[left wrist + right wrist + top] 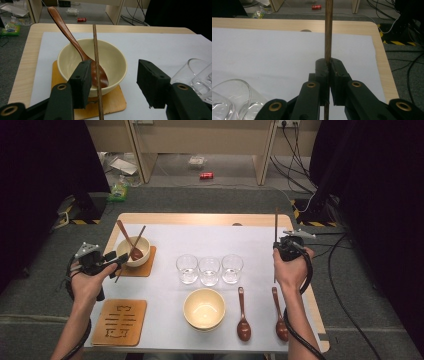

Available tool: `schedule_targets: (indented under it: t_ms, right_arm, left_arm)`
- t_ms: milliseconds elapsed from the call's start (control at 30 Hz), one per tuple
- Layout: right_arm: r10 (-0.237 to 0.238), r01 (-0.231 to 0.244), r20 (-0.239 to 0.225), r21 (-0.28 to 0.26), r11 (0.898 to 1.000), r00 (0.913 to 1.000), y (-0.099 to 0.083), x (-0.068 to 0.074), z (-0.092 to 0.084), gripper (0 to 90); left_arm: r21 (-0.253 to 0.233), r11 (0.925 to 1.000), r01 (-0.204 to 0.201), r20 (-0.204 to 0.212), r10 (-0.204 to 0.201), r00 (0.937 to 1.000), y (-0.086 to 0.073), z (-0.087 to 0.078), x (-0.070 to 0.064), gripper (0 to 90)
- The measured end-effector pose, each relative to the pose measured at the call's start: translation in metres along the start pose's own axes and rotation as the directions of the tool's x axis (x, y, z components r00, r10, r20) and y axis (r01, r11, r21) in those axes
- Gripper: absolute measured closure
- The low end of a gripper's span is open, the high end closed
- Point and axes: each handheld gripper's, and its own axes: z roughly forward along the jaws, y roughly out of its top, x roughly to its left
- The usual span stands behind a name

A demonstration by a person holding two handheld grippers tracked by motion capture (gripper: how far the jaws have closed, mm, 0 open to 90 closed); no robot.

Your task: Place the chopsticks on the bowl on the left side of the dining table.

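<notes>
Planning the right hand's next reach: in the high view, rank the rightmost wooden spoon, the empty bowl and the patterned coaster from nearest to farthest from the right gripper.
1. Rightmost wooden spoon, just below the right gripper.
2. Empty bowl, front centre.
3. Patterned coaster, front left corner.

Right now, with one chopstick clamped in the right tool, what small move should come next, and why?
Probably carry the right tool across toward the bowl on the coaster. It is shut on a chopstick, held upright at the table's right side, while a matching chopstick already leans on that bowl beside a spoon. The left tool stands open there, gripping nothing.
</notes>
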Motion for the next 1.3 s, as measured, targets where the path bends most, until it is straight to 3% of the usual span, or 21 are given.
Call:
schedule_targets:
  t_ms: [633, 1300]
  right_arm:
    - [-0.049, 0.046, -0.037, -0.096, 0.994, 0.9981, 0.009, 0.015, 0.009, 85.4]
    - [-0.068, 0.062, -0.041, -0.146, 0.987, 0.9968, 0.018, 0.033, 0.02, 85.4]
  left_arm:
    - [-0.013, 0.9999, 0.001, -0.012, -0.002, 0.9999, -0.001, -0.004, 0.001, 45.2]
    - [-0.02, 0.9998, 0.002, -0.018, -0.002, 0.9998, -0.001, -0.006, 0.001, 45.2]
